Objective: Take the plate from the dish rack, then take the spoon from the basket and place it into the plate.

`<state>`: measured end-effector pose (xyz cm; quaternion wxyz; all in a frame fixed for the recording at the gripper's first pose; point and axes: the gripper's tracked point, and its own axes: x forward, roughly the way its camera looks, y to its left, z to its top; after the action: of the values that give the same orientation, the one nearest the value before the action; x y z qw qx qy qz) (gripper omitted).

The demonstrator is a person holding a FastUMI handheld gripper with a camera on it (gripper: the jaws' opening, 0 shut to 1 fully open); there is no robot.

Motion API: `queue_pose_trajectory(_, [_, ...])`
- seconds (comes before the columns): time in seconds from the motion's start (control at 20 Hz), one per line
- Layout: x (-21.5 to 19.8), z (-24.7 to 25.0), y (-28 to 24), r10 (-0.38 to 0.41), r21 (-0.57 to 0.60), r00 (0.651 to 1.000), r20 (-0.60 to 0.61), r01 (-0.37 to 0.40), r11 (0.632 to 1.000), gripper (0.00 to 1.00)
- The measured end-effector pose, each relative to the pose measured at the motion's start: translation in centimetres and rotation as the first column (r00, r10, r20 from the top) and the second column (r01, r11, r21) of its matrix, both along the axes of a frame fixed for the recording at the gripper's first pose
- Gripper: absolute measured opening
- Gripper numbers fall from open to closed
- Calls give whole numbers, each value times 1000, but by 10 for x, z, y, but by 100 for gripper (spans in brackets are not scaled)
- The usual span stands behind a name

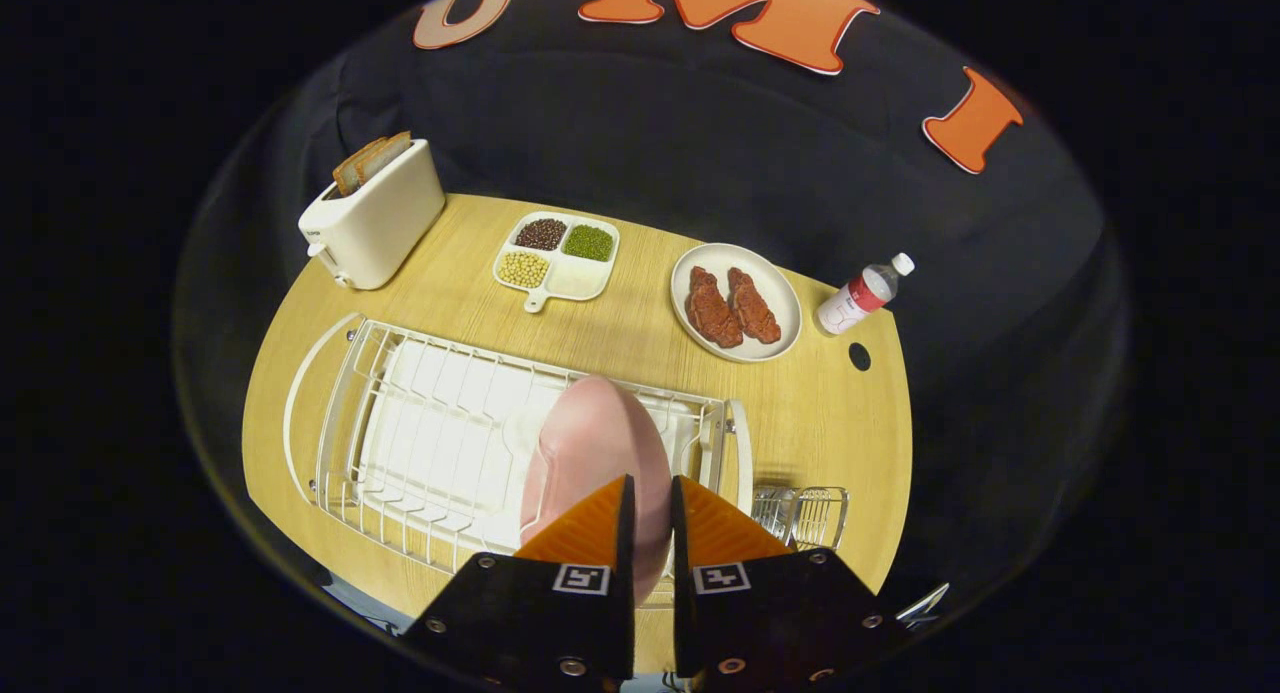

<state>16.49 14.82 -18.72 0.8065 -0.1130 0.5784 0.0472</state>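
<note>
We are holding the pink plate (590, 453) by its rim, edge-on, the gripper (651, 508) clamping it from both sides at twelve o'clock, over the dish rack (400, 423). It is looking stiff, smooth, likely slippery and breakable. The basket (810, 513) is sitting at two o'clock.

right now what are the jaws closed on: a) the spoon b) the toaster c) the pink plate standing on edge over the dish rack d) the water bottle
c: the gripper pinches the rim of the pink plate above the dish rack.
</note>
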Motion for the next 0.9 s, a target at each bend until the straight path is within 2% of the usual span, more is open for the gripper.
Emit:
queue_pose_trajectory(0.1, [6, 8, -2, 26, -33, 999, 32, -25, 999, 13])
queue_pose_trajectory(0.35, [8, 24, -3, 87, -103, 994, 72, -80, 991, 13])
queue_pose_trajectory(0.6, [0, 64, 8, 82, 11, 988, 130, -84, 996, 12])
queue_pose_trajectory(0.7, [-7, 83, 12, 91, 49, 982, 165, -101, 994, 8])
queue_pose_trajectory(0.9, [-32, 106, 8, 116, 67, 972, 206, -132, 989, 8])
